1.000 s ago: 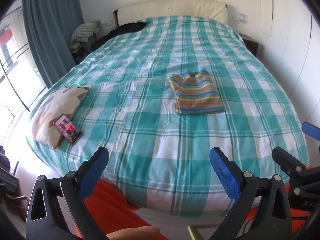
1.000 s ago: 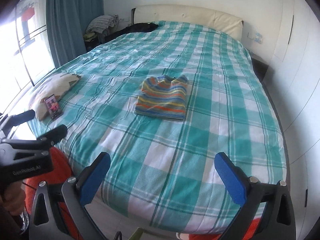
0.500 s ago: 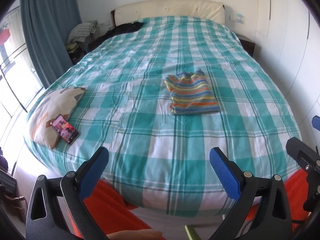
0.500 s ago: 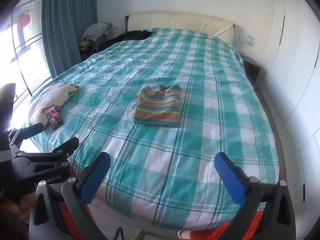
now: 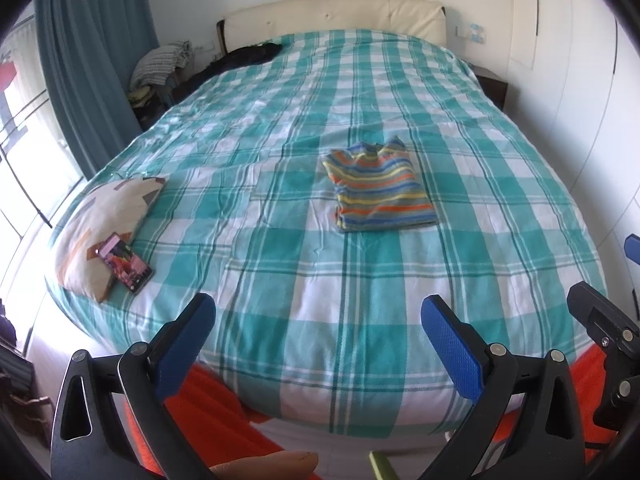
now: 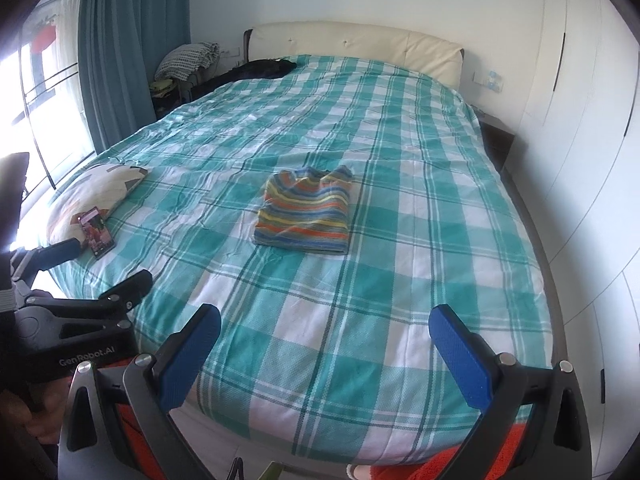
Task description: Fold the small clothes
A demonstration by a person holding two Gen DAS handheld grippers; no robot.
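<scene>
1. Both tongs, left tongs [image 5: 318, 322] and right tongs [image 6: 326, 332], have drawn back from the bed [image 5: 280, 340] since a second ago.
2. Each pair stands wide apart, holding nothing.
3. Mid-bed lies the striped garment [image 5: 382, 188], folded into a neat rectangle.
4. Folding looks finished; no other small clothes show.

Phone [image 5: 124, 263] screen unreadable; dark garment [image 6: 266, 68] by headboard unidentifiable; fingertip [image 5: 268, 467] cropped.
</scene>
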